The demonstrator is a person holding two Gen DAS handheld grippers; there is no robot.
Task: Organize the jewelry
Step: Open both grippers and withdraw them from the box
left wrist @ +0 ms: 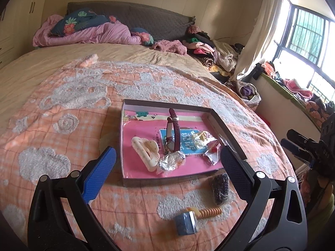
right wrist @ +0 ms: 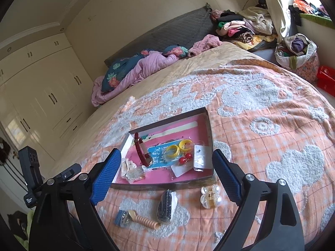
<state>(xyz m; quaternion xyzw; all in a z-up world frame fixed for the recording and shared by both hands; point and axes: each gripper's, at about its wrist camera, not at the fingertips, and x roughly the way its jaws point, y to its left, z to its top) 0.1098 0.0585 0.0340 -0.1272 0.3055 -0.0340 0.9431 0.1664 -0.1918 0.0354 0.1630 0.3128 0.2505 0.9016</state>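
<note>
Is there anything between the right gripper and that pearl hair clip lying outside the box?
Nothing visible. The pearl hair clip lies on the blanket just in front of the box, between the open fingers of the right gripper, which hold nothing. The dark speckled clip lies apart, to its left.

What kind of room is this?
Most likely a lived-in bedroom: a big bed with a rumpled pink quilt, built-in wardrobes along the wall, and piled clothes beside the window.
</note>
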